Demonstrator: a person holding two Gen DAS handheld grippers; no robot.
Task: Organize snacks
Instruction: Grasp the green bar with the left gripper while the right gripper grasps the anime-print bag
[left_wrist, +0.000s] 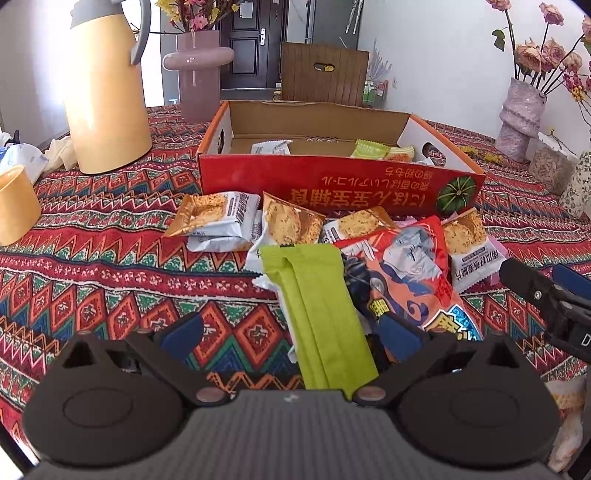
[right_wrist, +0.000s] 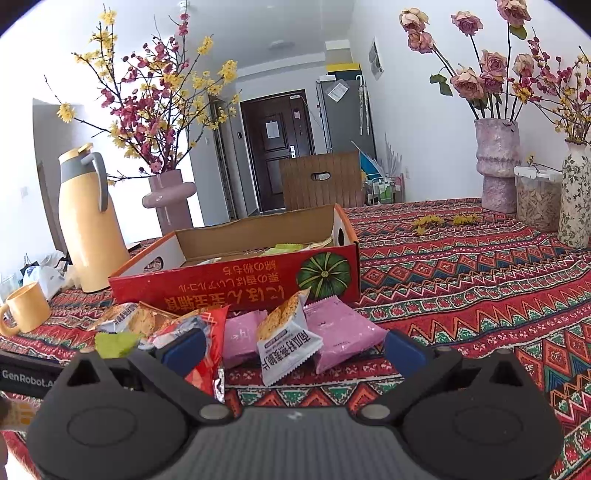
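A red cardboard box (left_wrist: 332, 184) (right_wrist: 221, 284) stands open on the patterned cloth with a few small packets inside. In front of it lies a heap of snacks: white cracker packets (left_wrist: 218, 218), a red chip bag (left_wrist: 402, 273) (right_wrist: 207, 332) and a long green packet (left_wrist: 321, 314). My left gripper (left_wrist: 291, 334) is open, and the green packet lies between its fingers. My right gripper (right_wrist: 293, 349) is open too, with a white cracker packet (right_wrist: 284, 343) and pink packets (right_wrist: 340, 332) between and just beyond its fingers. It also shows at the right edge of the left wrist view (left_wrist: 546, 291).
A yellow thermos jug (left_wrist: 107, 96) (right_wrist: 88, 229) and a yellow mug (left_wrist: 14, 206) (right_wrist: 26, 306) stand at the left. Vases of flowers (left_wrist: 195, 74) (right_wrist: 495, 166) and a jar of seeds (right_wrist: 535, 199) stand at the back and right. A wooden chair (left_wrist: 325, 74) is behind the box.
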